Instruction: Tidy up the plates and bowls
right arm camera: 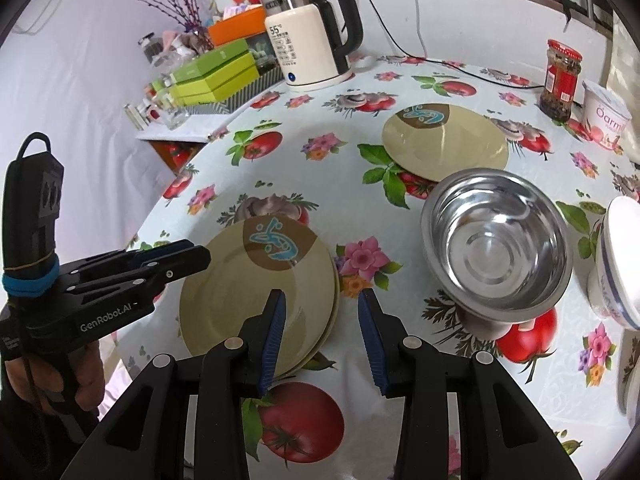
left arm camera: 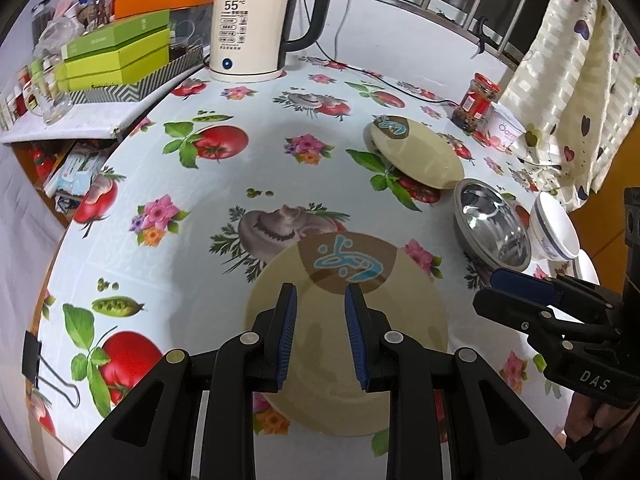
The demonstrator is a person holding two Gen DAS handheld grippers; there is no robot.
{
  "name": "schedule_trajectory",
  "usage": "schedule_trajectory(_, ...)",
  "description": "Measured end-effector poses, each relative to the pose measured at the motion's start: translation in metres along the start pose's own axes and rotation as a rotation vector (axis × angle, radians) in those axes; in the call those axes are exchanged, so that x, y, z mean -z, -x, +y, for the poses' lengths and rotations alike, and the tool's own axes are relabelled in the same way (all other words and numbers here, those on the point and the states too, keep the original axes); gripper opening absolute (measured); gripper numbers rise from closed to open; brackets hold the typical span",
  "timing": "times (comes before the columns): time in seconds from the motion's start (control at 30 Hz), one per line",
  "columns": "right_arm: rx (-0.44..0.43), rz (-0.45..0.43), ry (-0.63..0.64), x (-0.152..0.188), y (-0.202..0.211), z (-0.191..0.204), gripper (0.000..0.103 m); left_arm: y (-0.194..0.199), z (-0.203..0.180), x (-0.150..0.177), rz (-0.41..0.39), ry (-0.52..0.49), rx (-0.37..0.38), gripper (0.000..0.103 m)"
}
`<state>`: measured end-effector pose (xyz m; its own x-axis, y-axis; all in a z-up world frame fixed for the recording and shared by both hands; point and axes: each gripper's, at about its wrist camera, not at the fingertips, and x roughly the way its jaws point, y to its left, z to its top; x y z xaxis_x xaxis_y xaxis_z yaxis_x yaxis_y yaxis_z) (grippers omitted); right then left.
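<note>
left gripper: tilted steeply down over the near stack of plates, jaws apart with nothing pinched, pads clear of the top plate. A hand wraps its grip low on the left in the right wrist view.
right gripper: also angled down, jaws parted and empty, hanging just off the right edge of that stack, one finger over the rim.
stack of plates: right under the left gripper, at least two olive plates, brown patch with a blue squiggle on the far side.
single plate: same pattern, further out ahead of the right gripper, well apart from the stack.
steel bowl: ahead and right of the right gripper, near the single plate.
white bowl: right of the steel one, tilted, blue band.
kettle: far end of the table.
</note>
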<state>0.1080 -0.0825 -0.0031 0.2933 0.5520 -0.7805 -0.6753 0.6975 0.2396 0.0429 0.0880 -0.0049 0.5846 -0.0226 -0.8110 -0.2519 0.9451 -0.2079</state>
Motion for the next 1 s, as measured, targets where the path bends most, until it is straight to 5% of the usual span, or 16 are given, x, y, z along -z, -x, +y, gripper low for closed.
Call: schedule_trajectory(1.0, 0.041, -0.059, -0.063, -0.047, 0.015, -0.046, 0.037, -0.027, -0.033, -0.052, -0.006, -0.082, 0.044, 0.026)
